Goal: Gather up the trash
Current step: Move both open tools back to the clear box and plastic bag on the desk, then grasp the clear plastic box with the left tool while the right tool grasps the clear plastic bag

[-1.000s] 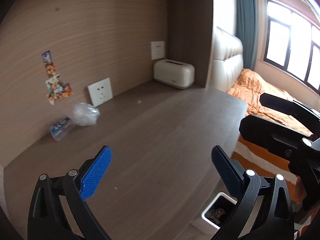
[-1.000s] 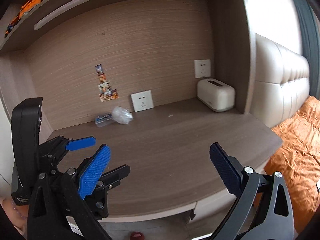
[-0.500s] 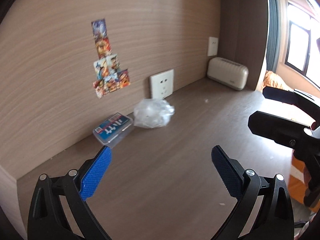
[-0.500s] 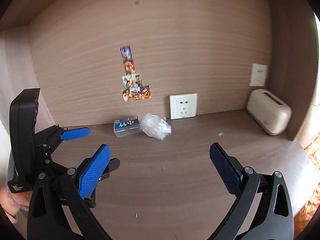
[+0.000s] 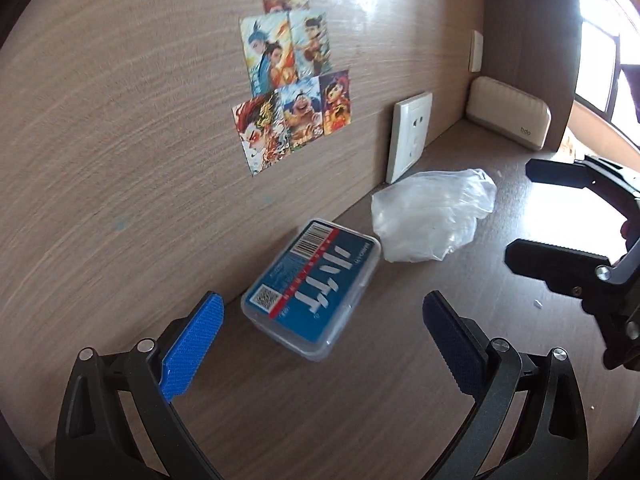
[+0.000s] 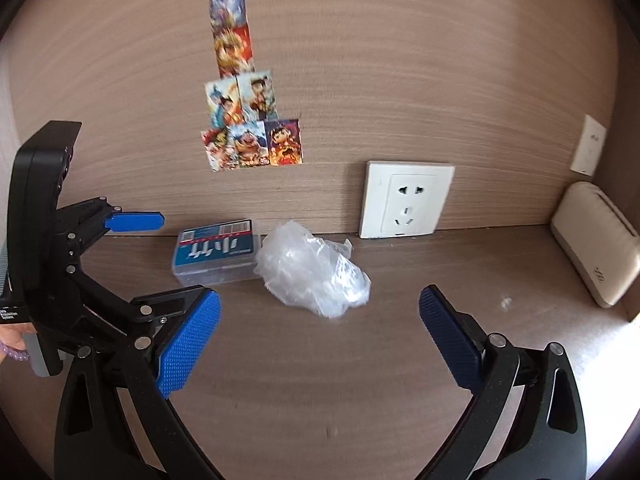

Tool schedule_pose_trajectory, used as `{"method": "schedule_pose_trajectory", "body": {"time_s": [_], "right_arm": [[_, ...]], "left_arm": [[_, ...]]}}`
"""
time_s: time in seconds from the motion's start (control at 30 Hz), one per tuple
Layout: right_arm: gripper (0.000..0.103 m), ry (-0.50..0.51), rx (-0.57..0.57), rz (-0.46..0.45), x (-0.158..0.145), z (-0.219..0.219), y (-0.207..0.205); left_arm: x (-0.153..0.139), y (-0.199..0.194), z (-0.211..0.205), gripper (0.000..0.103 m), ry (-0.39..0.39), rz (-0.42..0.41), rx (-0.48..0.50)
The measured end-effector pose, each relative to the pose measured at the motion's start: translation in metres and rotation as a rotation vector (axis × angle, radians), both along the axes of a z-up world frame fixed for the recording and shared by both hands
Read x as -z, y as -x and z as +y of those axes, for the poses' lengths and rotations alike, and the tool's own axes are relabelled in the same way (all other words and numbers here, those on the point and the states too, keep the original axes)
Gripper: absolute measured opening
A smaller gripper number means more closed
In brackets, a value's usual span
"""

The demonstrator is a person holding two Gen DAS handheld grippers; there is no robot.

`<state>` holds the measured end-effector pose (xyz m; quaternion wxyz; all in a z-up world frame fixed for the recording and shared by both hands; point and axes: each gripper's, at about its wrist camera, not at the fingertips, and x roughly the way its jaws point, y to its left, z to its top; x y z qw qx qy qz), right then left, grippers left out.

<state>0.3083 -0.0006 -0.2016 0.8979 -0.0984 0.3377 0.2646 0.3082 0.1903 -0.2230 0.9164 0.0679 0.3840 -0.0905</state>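
A clear plastic box with a blue label [image 5: 312, 284] lies on the wooden desk against the back wall. A crumpled clear plastic bag [image 5: 430, 216] lies just to its right. My left gripper [image 5: 320, 344] is open, with the box just ahead between its blue pads. In the right wrist view the box [image 6: 216, 252] and the bag [image 6: 316, 272] sit ahead of my open right gripper [image 6: 320, 336]. The bag is just beyond its pads. The left gripper [image 6: 160, 260] shows there at the left, open around the box's end.
A white wall socket [image 6: 404, 200] stands behind the bag. Colourful stickers [image 6: 248, 120] are on the wall. A cream toaster-like box [image 6: 596, 240] sits at the far right. A small white crumb [image 6: 505, 302] lies on the desk [image 6: 360, 380].
Both grippers have moved forward towards the back wall. The box and bag now appear much larger and closer. Both stay open.
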Motion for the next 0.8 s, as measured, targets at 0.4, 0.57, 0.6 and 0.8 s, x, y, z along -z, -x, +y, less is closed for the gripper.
{"method": "schedule_pose_trajectory", "body": {"time_s": [0.4,0.57,0.6,0.8], "right_arm": [[0.099,0.002,0.019,0.079,0.024,0.022,-0.037],[0.060,0.015,0.012,0.135,0.034,0.026,-0.043],[0.050,0.013,0.013,0.148,0.036,0.025,-0.044],[0.041,0.002,0.036,0.124,0.026,0.013,-0.026]], "left_arm": [[0.019,-0.030,0.002,0.098,0.023,0.082,0.081],[0.028,-0.046,-0.006,0.069,0.009,0.133,0.077],[0.028,-0.046,-0.007,0.069,0.010,0.133,0.075],[0.025,-0.040,-0.015,0.064,0.007,0.131,0.029]]}}
